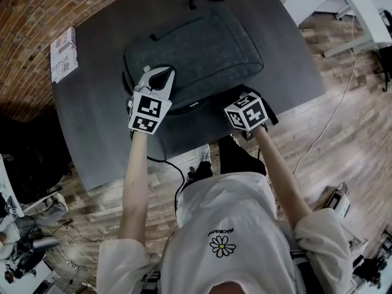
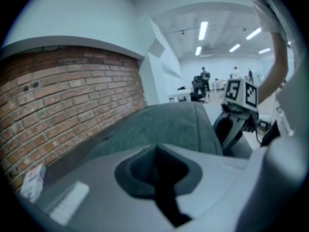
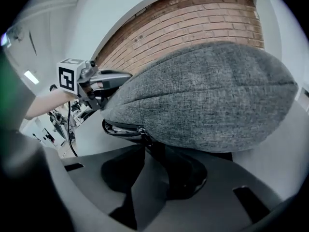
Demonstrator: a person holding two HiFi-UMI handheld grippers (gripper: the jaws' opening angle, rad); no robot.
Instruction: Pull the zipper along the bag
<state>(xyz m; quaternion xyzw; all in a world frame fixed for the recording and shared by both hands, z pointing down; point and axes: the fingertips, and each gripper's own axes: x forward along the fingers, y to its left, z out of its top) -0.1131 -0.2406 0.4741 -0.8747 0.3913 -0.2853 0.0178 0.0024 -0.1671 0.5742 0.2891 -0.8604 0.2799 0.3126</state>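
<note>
A grey fabric backpack lies flat on the dark table. Its zipper runs along the near edge, partly open to the left of the slider. My left gripper rests at the bag's near left corner with its white jaws meeting at the tips, nothing between them. My right gripper sits low at the bag's near right side. In the right gripper view its jaws stand apart, and the zipper slider lies just ahead of them, untouched. The bag fills the middle of the left gripper view.
A white printed box lies at the table's left edge near the brick wall. The table's near edge is close behind both grippers. Cables run over the wooden floor at the right.
</note>
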